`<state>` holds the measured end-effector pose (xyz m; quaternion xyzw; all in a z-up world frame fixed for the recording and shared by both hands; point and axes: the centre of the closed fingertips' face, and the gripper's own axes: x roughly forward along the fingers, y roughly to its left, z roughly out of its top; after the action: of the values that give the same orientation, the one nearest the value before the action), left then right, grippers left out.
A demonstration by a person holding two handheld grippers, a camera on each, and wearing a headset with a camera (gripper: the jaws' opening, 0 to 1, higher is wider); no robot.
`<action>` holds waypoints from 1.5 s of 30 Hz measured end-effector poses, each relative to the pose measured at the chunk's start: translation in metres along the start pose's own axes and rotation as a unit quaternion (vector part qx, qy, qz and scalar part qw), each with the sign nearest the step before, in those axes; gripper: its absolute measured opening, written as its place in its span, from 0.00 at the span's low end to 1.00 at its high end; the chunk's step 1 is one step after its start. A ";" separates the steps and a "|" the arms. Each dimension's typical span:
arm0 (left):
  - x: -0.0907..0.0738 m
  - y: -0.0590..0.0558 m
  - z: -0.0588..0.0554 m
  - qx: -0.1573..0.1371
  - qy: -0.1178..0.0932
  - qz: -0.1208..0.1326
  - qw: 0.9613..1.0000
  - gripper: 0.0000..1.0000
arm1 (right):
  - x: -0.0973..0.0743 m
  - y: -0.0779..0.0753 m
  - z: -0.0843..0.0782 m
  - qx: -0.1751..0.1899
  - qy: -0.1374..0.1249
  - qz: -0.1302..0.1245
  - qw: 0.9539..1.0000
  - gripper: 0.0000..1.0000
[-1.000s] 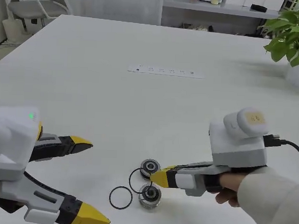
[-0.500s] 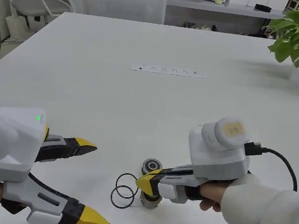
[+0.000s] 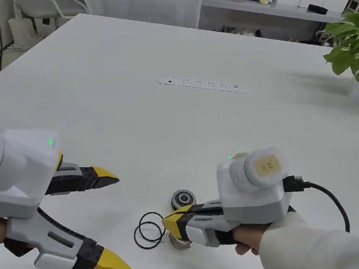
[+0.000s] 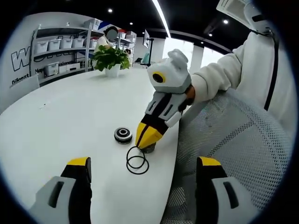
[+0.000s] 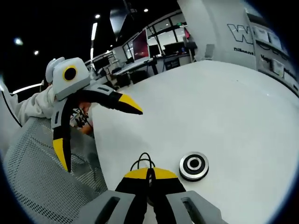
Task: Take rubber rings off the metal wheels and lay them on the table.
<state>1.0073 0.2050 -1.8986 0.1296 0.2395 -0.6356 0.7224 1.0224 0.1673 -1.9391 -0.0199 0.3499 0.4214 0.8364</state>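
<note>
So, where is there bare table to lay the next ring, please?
Bare: the white tabletop between the white power strip and the round metal wheel. Crowded: the near edge, with the black rubber rings, right hand-held gripper and left hand-held gripper.

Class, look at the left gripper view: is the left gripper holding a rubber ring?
No: the left gripper stands wide open and empty; both rubber rings lie on the table ahead of it.
</note>
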 end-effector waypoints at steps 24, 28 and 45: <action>0.000 -0.001 -0.001 -0.002 0.004 0.001 1.000 0.91 | -0.013 -0.020 0.016 -0.002 -0.034 -0.027 0.999 0.06; 0.000 -0.001 -0.001 -0.003 0.003 0.000 1.000 0.90 | -0.017 -0.027 0.019 0.002 -0.041 -0.037 0.998 0.07; 0.001 -0.001 0.005 -0.006 -0.011 -0.002 1.000 0.90 | -0.029 -0.061 0.013 0.009 -0.042 -0.075 0.996 0.15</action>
<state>1.0077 0.2022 -1.8948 0.1183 0.2356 -0.6373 0.7241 1.0619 0.1120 -1.9274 -0.0207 0.3162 0.3551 0.8795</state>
